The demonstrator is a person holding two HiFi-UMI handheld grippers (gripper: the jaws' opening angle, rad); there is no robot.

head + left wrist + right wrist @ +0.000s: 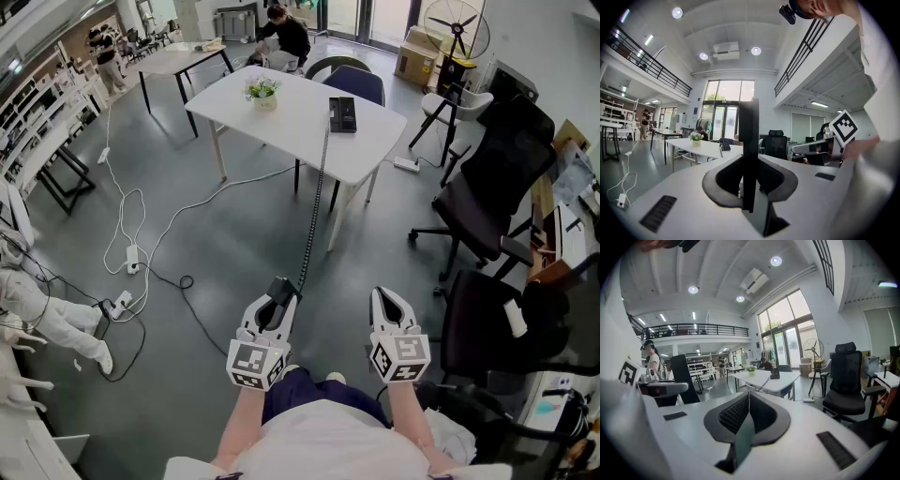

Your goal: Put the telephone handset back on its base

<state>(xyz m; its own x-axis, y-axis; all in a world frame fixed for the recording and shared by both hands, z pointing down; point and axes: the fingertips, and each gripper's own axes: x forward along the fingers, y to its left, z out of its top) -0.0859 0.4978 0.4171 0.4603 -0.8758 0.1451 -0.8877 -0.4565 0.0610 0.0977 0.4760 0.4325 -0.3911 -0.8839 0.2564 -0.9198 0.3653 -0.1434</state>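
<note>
Clamping black handset (750,150): left tool (279,302).

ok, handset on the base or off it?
Off. The left tongs are shut on the handset, away from the table; its coiled cord stretches to the base there.

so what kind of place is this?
Likely an open-plan office or lab: a white table, black office chairs, and a railed mezzanine under a high ceiling.

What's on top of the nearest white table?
A small potted plant and the black telephone base, its coiled cord trailing off the edge. The tabletop beneath them is covered.
</note>
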